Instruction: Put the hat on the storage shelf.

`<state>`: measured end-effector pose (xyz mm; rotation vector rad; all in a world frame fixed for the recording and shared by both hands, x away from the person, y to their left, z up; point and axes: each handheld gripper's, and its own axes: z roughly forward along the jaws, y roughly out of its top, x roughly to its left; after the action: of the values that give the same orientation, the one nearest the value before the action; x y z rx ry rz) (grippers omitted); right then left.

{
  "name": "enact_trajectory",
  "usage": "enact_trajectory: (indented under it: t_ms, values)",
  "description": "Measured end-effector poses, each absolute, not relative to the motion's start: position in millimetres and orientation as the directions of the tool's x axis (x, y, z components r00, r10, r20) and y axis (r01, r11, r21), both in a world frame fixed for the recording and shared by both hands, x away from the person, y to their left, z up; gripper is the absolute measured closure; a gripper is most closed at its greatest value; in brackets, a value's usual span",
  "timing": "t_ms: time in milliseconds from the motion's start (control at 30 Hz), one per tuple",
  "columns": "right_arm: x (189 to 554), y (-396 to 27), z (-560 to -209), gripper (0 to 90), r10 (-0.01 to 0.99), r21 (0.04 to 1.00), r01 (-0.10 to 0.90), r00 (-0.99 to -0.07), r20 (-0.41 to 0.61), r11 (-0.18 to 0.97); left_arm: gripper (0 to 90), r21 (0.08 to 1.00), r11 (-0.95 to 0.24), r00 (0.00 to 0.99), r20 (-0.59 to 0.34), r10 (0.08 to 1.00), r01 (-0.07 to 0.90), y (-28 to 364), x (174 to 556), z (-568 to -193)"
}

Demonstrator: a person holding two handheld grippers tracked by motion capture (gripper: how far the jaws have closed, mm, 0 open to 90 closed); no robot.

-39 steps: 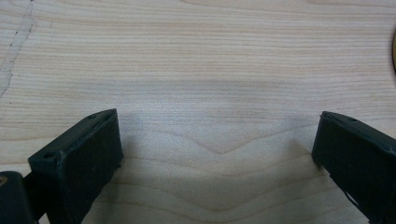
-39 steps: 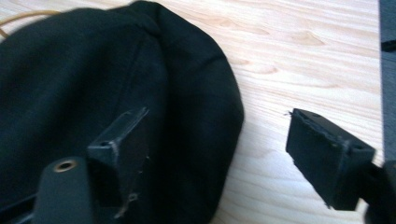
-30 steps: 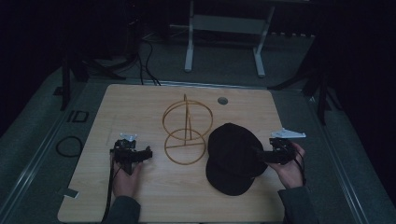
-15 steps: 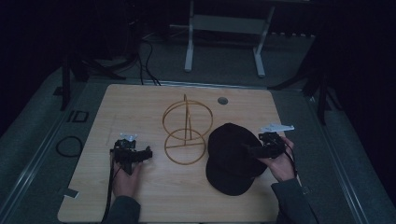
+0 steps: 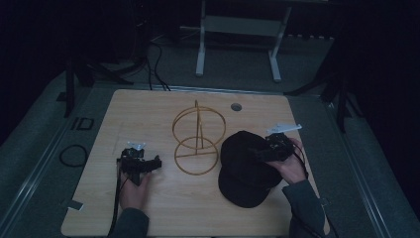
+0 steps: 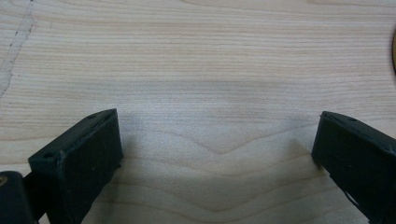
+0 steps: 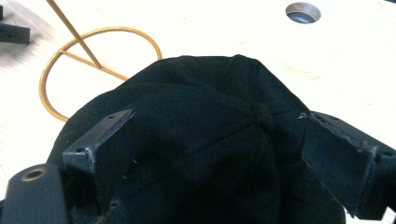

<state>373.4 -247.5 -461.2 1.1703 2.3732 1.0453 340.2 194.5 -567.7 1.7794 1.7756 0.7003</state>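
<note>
High view. A black cap [image 5: 250, 168] lies on the wooden table [image 5: 148, 114], at the right of centre, its brim turned toward my near edge. Just to its left stands a gold wire stand [image 5: 197, 139], two rings joined by an upright rod; its base ring sits close beside the cap, and I cannot tell whether they touch. My right gripper [image 5: 270, 148] is over the far right part of the crown, my right hand [image 5: 289, 166] behind it. My left gripper [image 5: 140, 164] is down low at the table, left of the stand and well apart from the cap.

Left gripper view. The jaws stand wide apart with nothing but bare wood grain between them. A sliver of the stand's ring [image 6: 393, 56] shows at the right edge. This gripper is idle and empty.

Right gripper view. My right gripper's jaws are spread, one on either side of the crown, with the top button [image 7: 261, 112] lying just inside the right-hand jaw. They straddle the cloth but have not closed on it. Beyond the cap are the stand's base ring [image 7: 93, 65] and a round hole [image 7: 302, 11] in the table.

Assessment. The cap looks light and soft; the crown panels should fold under pressure, so a pinch there gathers cloth easily but lets the body sag. The seamed ridge near the button offers firmer purchase. The brim looks stiffer and would carry the shape better. Slip risk appears low on fabric.
</note>
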Motion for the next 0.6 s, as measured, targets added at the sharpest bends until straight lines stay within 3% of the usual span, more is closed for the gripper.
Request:
enact_trajectory:
  t_ms: [600]
  values:
    - [399, -235, -457, 10.8, 0.718, 0.638, 0.585, -0.692, 0.070, 0.501, 1.2, 0.684, 0.000, 0.004, -0.004, 1.000, 0.729, 195, 340, -568]
